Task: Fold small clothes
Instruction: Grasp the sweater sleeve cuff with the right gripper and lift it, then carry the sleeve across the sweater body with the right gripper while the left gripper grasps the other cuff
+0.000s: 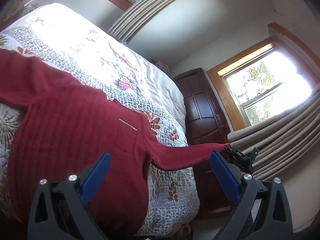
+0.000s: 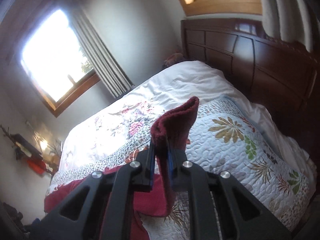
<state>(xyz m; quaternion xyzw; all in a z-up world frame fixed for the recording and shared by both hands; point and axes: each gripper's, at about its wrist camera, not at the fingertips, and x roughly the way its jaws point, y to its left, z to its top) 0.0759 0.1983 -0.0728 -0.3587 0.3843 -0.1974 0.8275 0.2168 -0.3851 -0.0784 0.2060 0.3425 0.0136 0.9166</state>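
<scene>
Red sweater (image 1: 66,116) spread flat on the quilted bed (image 1: 172,140). Left gripper (image 1: 160,172) above its body, jaws released, holding nothing. Further right, sleeve (image 1: 186,156) stretched past the bed edge, cuff (image 2: 176,120) pinched in right gripper (image 2: 161,156), jaws clenched.

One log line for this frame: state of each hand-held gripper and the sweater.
left hand-held gripper: open, above sweater body | right hand-held gripper: shut on sleeve cuff | red sweater: spread on quilt, unfolded
</scene>
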